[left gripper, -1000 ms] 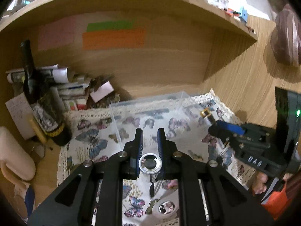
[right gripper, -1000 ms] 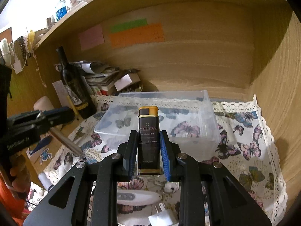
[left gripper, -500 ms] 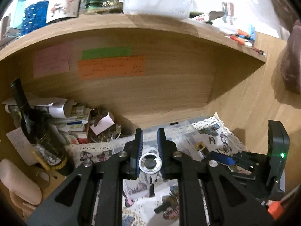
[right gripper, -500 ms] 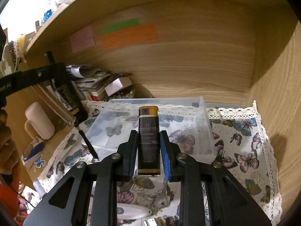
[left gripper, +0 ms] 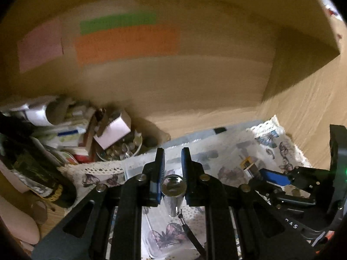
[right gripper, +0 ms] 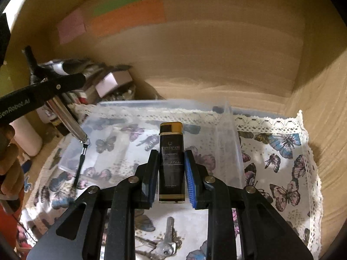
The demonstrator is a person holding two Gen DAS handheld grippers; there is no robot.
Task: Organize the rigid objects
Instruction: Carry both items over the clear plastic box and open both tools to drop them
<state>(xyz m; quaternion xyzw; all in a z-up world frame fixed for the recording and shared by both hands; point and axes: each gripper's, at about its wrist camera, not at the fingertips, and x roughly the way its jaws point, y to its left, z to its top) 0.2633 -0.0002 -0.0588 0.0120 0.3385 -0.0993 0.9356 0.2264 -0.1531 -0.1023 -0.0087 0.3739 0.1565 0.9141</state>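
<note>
Black-and-gold lighter (right gripper: 171, 160) sits pinched between the right gripper (right gripper: 171, 173) jaws, held above the near edge of the clear plastic box (right gripper: 227, 134) on the butterfly cloth (right gripper: 282, 151); at left, the left gripper (left gripper: 173, 177) clamps a silver metal cylinder (left gripper: 173, 191) whose black strap (right gripper: 80, 166) dangles over the box; keys (right gripper: 167, 242) lie nearest

The clear bin (right gripper: 151, 138) lies open-topped on the butterfly cloth (right gripper: 279, 158) — free room above it. Left, a dark bottle (left gripper: 28, 164), stacked papers (left gripper: 65, 125) (and a bowl of oddments (left gripper: 119, 149)) crowd the corner. The shelf's side wall (right gripper: 325, 108) closes the right.
</note>
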